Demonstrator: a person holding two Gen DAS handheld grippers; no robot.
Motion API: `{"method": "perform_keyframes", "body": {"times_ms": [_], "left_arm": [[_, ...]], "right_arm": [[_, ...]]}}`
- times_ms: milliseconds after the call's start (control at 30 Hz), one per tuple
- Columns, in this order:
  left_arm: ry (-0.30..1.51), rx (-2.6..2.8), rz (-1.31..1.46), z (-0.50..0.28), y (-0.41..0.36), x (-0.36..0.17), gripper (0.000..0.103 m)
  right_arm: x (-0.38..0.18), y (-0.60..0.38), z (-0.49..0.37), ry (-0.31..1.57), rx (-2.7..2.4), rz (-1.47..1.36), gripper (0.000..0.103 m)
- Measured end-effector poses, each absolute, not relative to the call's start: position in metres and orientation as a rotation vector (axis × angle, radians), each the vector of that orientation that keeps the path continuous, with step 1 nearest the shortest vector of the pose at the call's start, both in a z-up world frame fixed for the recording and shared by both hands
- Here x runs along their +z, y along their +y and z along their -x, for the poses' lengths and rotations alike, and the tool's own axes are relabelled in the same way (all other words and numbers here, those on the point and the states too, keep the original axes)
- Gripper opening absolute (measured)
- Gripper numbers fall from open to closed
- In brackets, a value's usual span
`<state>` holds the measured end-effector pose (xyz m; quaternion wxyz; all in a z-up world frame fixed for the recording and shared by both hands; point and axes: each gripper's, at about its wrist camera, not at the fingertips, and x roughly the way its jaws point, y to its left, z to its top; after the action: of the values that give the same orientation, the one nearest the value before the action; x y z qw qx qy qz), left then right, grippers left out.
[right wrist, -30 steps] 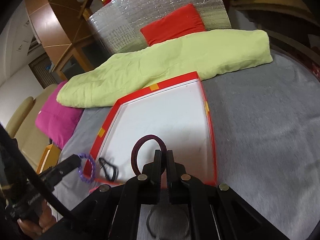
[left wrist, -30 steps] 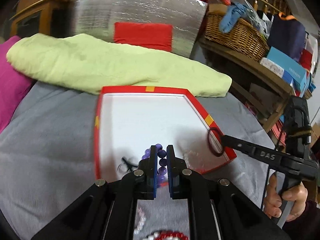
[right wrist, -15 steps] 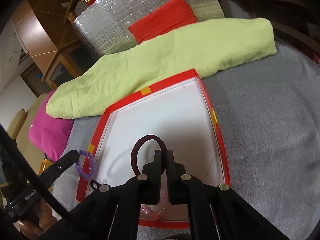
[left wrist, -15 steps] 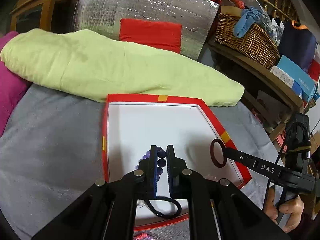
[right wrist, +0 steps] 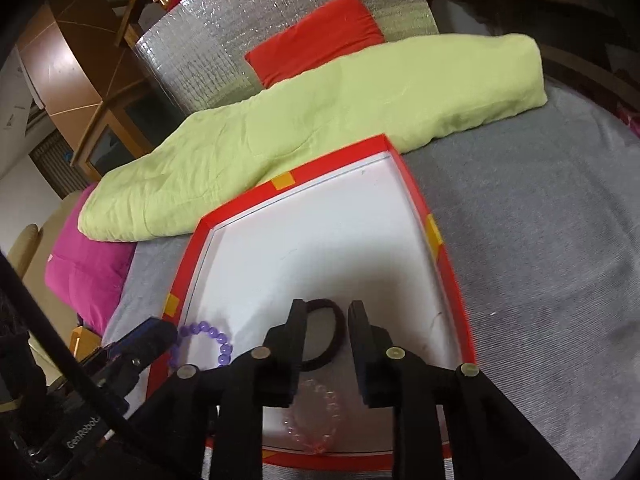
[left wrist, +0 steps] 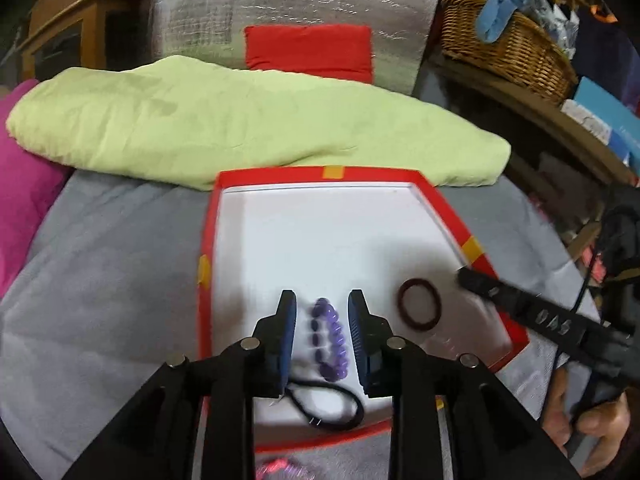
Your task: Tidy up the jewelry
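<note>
A shallow red-rimmed box with a white floor lies on the grey bed cover. My left gripper is open over its near part, with the purple bead bracelet lying loose between the fingers. My right gripper is open above the dark maroon hair tie, which lies on the box floor. A black hair tie and a clear pink bead bracelet also lie in the box.
A folded light green blanket lies behind the box, a magenta cushion to the left. A silver insulated bag with a red patch stands behind. A wicker basket sits on a shelf at right.
Both grippers have opened. The purple bracelet and the maroon hair tie have dropped from the fingers onto the box floor. Both grippers have moved further over the box.
</note>
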<state>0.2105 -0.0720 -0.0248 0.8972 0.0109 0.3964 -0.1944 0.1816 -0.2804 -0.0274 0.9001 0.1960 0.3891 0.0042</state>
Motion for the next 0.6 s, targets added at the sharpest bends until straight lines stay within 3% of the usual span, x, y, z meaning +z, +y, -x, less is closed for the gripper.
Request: {"method": "perform_keyframes", "body": {"times_ms": [67,100,133,167,200,267,467,600], "left_arm": [[0.805,-0.357,-0.032,-0.187,-0.061,-0.016,0.032],[0.791,-0.329,-0.030,-0.168,-0.054,-0.011,0.045],[0.778,-0.304,-0.027,-0.151,-0.047,-0.007,0.060],[0.764,-0.265,-0.022,-0.127,-0.038,-0.003,0.064],[0.758,-0.240,-0.025,-0.105,-0.030,0.000,0.068],[0.764,-0.212,-0.057,-0.062,-0.020,0.002,0.072],[0.808,-0.179,-0.226,0.051,-0.006,0.014,0.075],[0.780,-0.140,-0.158,0.126,0.006,0.033,0.085]], "right_arm": [[-0.021,-0.285,-0.172,0.793,0.014,-0.394,0.024],[-0.017,-0.287,-0.165,0.790,0.024,-0.374,0.024],[-0.013,-0.286,-0.157,0.789,0.034,-0.340,0.028],[-0.010,-0.285,-0.149,0.784,0.041,-0.303,0.032],[-0.008,-0.283,-0.141,0.774,0.041,-0.263,0.043],[-0.004,-0.281,-0.118,0.744,0.020,-0.203,0.054],[0.016,-0.277,-0.046,0.673,0.001,-0.175,0.054],[0.029,-0.267,0.004,0.671,0.018,-0.158,0.054]]}}
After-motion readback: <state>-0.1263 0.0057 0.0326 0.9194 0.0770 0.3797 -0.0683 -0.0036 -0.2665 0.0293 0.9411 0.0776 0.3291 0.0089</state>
